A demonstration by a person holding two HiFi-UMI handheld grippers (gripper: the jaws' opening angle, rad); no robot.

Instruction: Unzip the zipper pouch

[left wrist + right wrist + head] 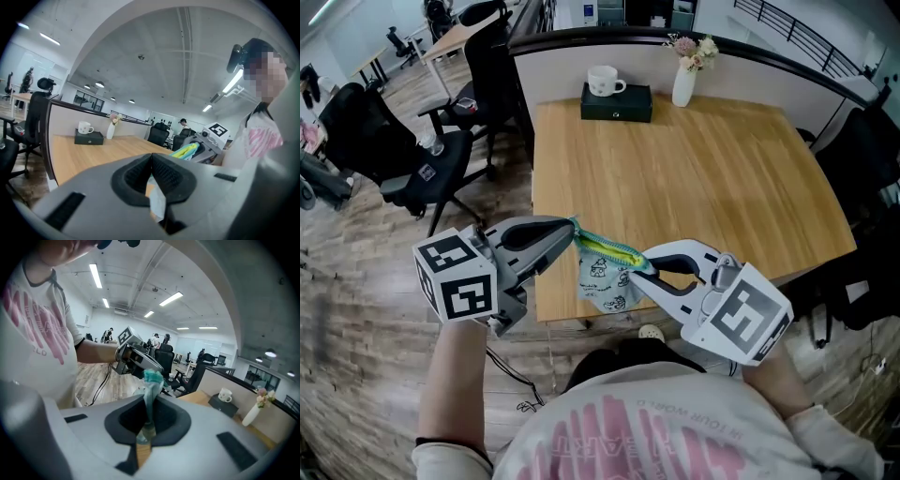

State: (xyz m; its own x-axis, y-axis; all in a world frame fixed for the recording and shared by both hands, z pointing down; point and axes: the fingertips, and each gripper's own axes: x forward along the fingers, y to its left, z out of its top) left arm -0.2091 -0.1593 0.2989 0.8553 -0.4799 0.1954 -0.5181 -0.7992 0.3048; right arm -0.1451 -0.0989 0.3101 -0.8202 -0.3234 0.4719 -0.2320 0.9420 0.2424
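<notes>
A small pale printed zipper pouch (607, 279) with a yellow and teal top edge hangs stretched between both grippers, over the near edge of the wooden table (694, 178). My left gripper (572, 228) is shut on the pouch's left end, and pale cloth (157, 200) shows between its jaws. My right gripper (647, 272) is shut on the right end, with teal fabric (150, 385) rising from its closed jaws. In the left gripper view the yellow-teal edge (187, 151) runs to the right gripper. The zipper pull itself is hidden.
A white mug (604, 81) sits on a dark box (617, 103) at the table's far edge, beside a white vase with flowers (685, 82). A partition (581, 56) runs behind them. Black office chairs (412, 159) stand on the left, a dark bag (862, 281) on the right.
</notes>
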